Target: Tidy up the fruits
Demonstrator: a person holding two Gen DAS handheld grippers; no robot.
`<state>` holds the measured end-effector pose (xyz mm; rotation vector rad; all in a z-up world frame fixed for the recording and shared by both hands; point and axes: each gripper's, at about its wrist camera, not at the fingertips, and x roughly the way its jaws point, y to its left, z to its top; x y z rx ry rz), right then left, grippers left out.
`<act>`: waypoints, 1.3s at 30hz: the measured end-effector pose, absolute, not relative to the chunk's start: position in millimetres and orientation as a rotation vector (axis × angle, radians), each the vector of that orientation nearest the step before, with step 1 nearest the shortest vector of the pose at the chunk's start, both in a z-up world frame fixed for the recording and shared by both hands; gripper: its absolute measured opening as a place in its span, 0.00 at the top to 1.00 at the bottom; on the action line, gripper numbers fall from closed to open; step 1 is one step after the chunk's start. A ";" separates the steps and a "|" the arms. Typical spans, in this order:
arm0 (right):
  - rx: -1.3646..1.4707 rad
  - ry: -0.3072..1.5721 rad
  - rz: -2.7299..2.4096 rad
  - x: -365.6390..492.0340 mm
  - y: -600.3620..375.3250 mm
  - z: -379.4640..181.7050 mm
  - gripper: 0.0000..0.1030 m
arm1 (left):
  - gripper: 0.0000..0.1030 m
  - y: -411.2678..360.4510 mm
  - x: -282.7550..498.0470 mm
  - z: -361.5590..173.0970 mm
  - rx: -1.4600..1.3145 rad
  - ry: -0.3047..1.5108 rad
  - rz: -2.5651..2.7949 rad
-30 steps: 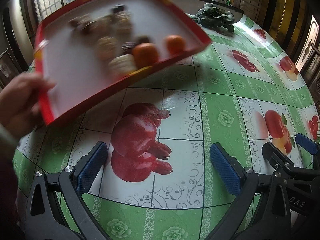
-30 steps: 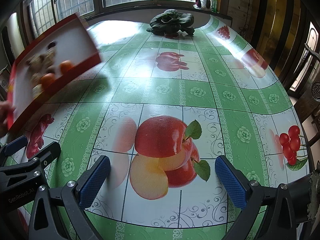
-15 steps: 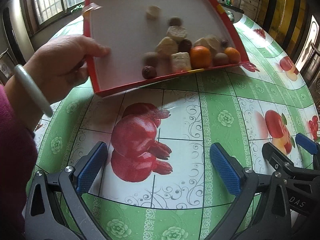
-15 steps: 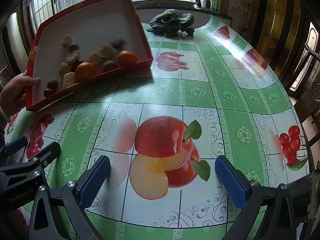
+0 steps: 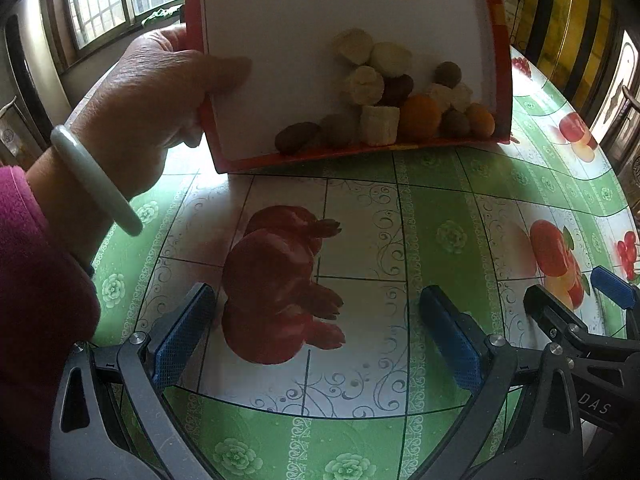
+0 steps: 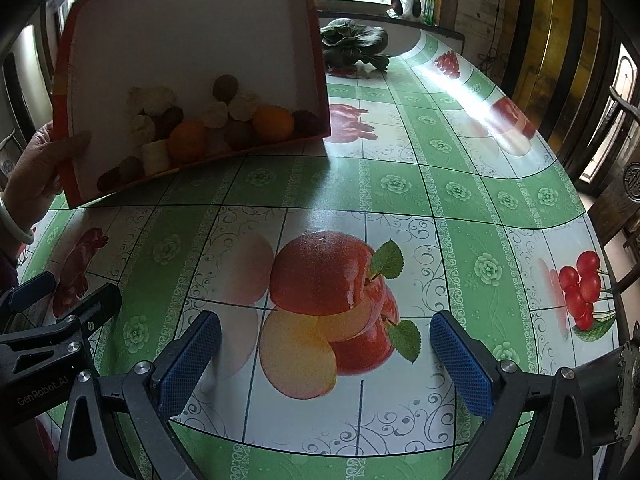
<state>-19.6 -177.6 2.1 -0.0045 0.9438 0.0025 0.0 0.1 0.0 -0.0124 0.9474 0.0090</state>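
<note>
A hand [image 5: 148, 100] holds a red-rimmed white tray [image 5: 304, 20] steeply tilted above the table, its low edge toward me. Two oranges [image 5: 420, 116], brown round fruits [image 5: 296, 138] and pale cut pieces [image 5: 379, 125] are piled against that low rim. The tray [image 6: 192, 32] with the oranges [image 6: 188, 142] also shows in the right wrist view. My left gripper [image 5: 316, 332] is open and empty, low over the table, nearer than the tray. My right gripper [image 6: 326, 354] is open and empty over the printed apple.
The table wears a green and white oilcloth [image 6: 400, 184] printed with fruit. A leafy green vegetable [image 6: 354, 46] lies at the far end. Dark chairs [image 6: 616, 208] stand along the right side. The right gripper's fingers [image 5: 612, 292] show at the left view's right edge.
The hand has swung the tray to the right and tipped it much steeper. The fruits have slid down into a pile at its low rim. Both grippers have stayed still.
</note>
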 end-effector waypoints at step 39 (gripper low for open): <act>-0.005 0.944 0.002 -17.6 -178.0 2.5 0.00 | 0.00 -1.6 1.7 -0.6 -0.013 0.947 0.008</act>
